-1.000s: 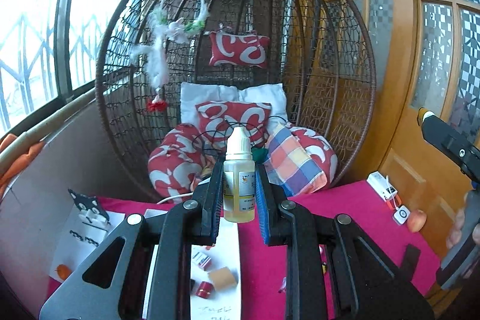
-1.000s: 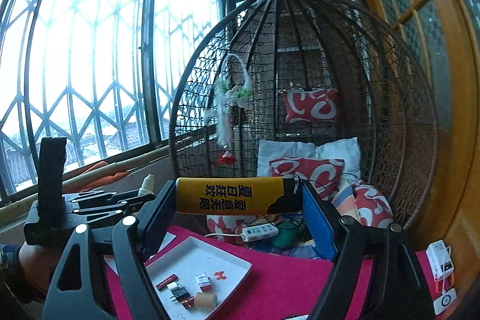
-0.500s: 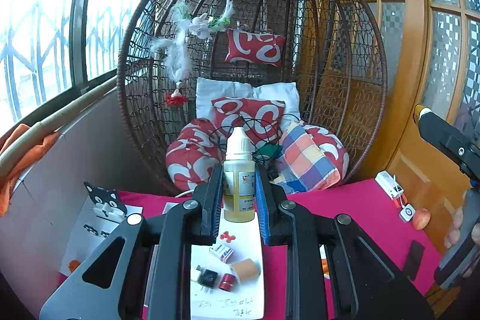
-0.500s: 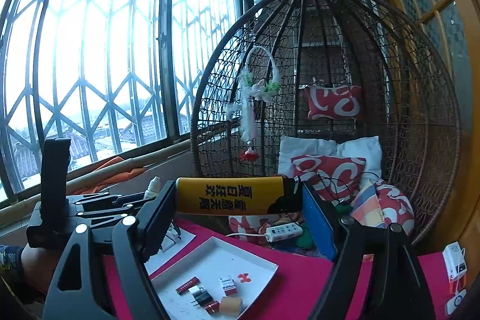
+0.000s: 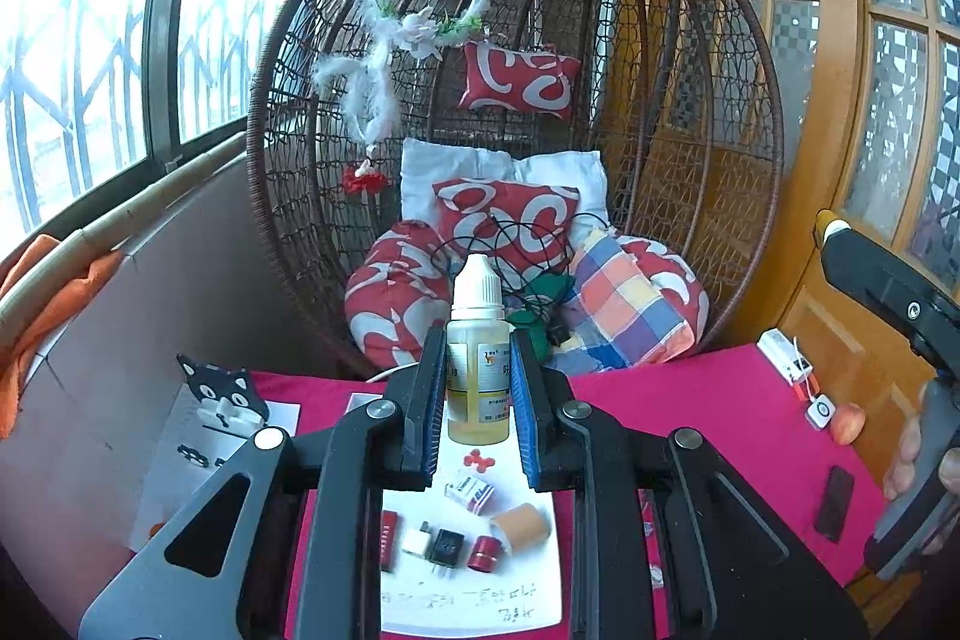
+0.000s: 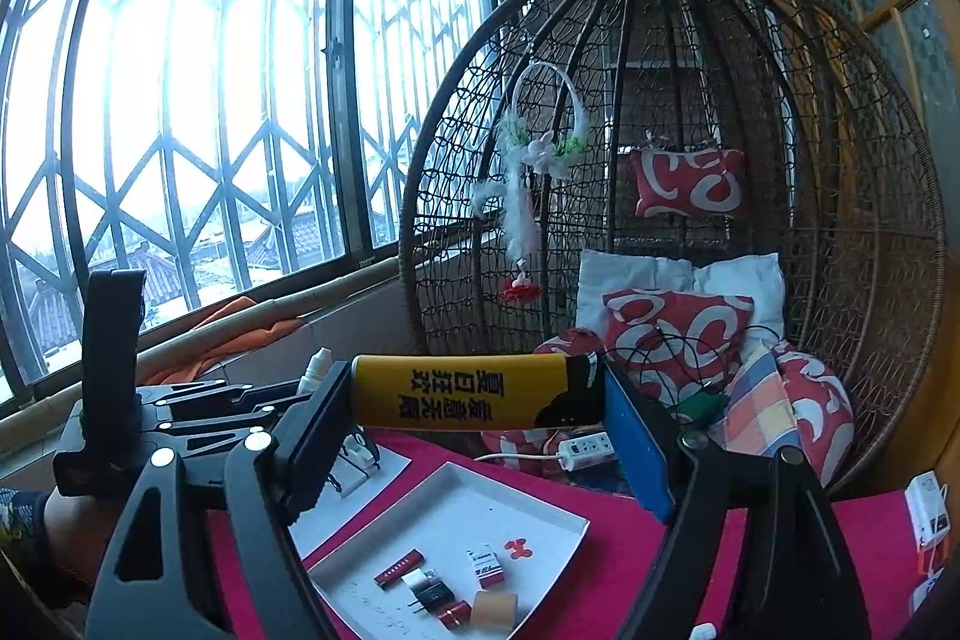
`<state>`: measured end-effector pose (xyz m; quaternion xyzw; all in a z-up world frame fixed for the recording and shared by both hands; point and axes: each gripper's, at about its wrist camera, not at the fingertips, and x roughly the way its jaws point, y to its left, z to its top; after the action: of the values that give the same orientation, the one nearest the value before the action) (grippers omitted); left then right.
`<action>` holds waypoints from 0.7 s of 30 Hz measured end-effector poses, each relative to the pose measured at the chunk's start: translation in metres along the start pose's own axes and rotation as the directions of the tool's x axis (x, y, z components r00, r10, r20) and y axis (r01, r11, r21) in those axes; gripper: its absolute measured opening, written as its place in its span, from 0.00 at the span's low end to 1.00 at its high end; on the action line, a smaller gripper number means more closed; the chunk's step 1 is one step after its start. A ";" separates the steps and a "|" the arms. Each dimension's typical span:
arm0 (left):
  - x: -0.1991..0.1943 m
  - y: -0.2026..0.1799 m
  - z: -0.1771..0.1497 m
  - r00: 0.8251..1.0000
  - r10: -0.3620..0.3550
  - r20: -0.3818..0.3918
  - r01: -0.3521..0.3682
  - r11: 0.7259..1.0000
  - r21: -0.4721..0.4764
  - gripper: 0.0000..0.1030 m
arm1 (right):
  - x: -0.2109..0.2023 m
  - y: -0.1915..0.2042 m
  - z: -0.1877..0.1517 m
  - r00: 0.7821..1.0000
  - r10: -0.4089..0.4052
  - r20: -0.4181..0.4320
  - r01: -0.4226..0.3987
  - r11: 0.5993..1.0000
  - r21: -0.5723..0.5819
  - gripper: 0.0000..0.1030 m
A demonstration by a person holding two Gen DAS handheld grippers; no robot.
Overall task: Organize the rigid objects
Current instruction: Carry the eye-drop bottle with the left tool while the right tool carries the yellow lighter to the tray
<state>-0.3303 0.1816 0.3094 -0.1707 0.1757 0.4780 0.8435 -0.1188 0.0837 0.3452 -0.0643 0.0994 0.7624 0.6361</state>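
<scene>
My left gripper [image 5: 478, 382] is shut on a small dropper bottle [image 5: 478, 370] with pale yellow liquid and a white cap, held upright above a white tray [image 5: 528, 598]. The tray holds several small items: a red cylinder [image 5: 483, 553], a tan roll [image 5: 521, 527], a black plug [image 5: 447, 549], a small carton [image 5: 470, 491]. My right gripper [image 6: 480, 394] is shut on a yellow and black tube [image 6: 474, 391] held crosswise, above the same tray [image 6: 456, 514]. The left gripper also shows at the left of the right wrist view [image 6: 198, 412].
The tray sits on a magenta tablecloth [image 5: 690, 400]. A black cat phone stand [image 5: 219, 391] is at the left. A peach [image 5: 847, 421], a black bar [image 5: 834, 502] and a white charger [image 5: 786, 358] lie at the right. A wicker egg chair [image 5: 690, 100] with cushions stands behind.
Both grippers have risen and tipped forward over the tray, so more of the tray and its items shows beneath them. Each still holds its object.
</scene>
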 end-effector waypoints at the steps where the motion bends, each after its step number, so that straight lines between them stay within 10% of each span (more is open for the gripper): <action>1: 0.001 0.002 0.000 1.000 -0.001 -0.001 0.001 1.000 0.002 0.19 | 0.002 0.001 -0.001 1.000 0.001 -0.001 -0.001 1.000 0.002 0.78; 21: 0.036 0.052 -0.005 0.995 -0.050 -0.083 0.051 0.999 0.018 0.19 | 0.059 0.033 -0.014 0.996 -0.013 -0.091 0.016 0.999 0.028 0.78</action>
<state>-0.3583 0.2311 0.2823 -0.1864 0.2108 0.4473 0.8490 -0.1629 0.1307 0.3205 -0.0907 0.1387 0.7526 0.6373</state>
